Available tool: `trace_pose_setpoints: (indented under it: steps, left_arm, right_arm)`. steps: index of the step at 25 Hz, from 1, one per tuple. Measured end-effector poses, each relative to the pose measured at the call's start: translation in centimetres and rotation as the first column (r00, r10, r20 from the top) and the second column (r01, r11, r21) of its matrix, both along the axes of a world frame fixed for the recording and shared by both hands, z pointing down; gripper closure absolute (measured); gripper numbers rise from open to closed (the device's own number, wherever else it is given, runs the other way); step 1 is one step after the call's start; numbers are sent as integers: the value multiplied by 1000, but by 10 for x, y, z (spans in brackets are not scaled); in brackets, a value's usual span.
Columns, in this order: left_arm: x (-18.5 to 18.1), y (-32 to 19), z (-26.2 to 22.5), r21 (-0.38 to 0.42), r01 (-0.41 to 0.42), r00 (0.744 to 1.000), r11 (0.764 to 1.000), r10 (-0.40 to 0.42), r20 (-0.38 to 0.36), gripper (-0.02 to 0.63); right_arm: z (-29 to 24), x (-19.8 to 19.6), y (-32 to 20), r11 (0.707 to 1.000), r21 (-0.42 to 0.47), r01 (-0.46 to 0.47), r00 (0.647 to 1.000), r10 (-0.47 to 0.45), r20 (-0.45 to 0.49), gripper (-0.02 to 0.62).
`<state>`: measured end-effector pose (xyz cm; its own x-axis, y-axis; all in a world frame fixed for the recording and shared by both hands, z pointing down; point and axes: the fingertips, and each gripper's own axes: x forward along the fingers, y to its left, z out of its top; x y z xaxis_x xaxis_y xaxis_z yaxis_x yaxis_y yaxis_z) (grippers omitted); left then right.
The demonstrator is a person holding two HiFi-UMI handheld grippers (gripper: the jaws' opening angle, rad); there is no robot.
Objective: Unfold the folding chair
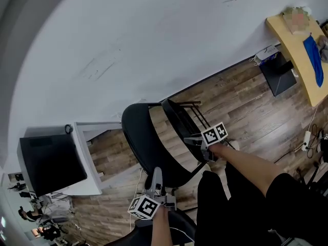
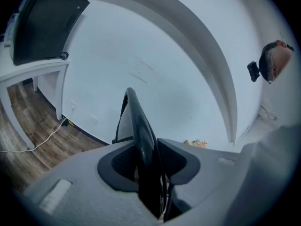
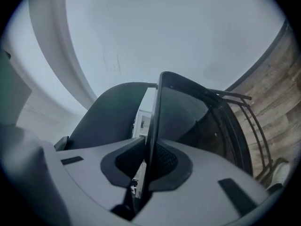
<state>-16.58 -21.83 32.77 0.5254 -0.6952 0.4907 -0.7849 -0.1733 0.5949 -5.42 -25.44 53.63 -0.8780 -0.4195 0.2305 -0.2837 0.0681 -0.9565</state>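
Observation:
A black folding chair (image 1: 136,132) stands on the wood floor in front of a white wall, its two panels a little apart. In the head view my left gripper (image 1: 155,177) sits at the near lower edge of the rounded left panel. The left gripper view shows that panel's edge (image 2: 138,121) running up between the pads, my left gripper (image 2: 148,166) shut on it. My right gripper (image 1: 199,143) is at the right panel's edge by the wire legs (image 1: 192,109). There my right gripper (image 3: 148,163) is shut on the thin panel (image 3: 188,112); the rounded panel (image 3: 113,112) stands behind.
A white table (image 1: 87,152) with a black monitor (image 1: 51,160) stands at the left, close to the chair. At the top right are a wooden desk (image 1: 294,50) and a black box (image 1: 277,73) under it. A power strip and cables (image 1: 307,137) lie at the right.

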Motion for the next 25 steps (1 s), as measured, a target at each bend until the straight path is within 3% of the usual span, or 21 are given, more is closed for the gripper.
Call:
trace_pose_setpoints:
  steps: [7, 14, 25]
  left_arm:
    - [12, 28, 3, 4, -39, 998, 999, 39, 58, 483]
    - [22, 67, 18, -6, -35, 994, 999, 35, 104, 491]
    - [36, 94, 28, -2, -11, 992, 1000, 11, 127, 497]
  right_arm:
    - [6, 6, 25, 1000, 8, 23, 999, -23, 41, 554]
    - [20, 18, 61, 995, -7, 103, 995, -103, 6, 541]
    - [30, 36, 85, 996, -70, 64, 995, -68, -67, 529]
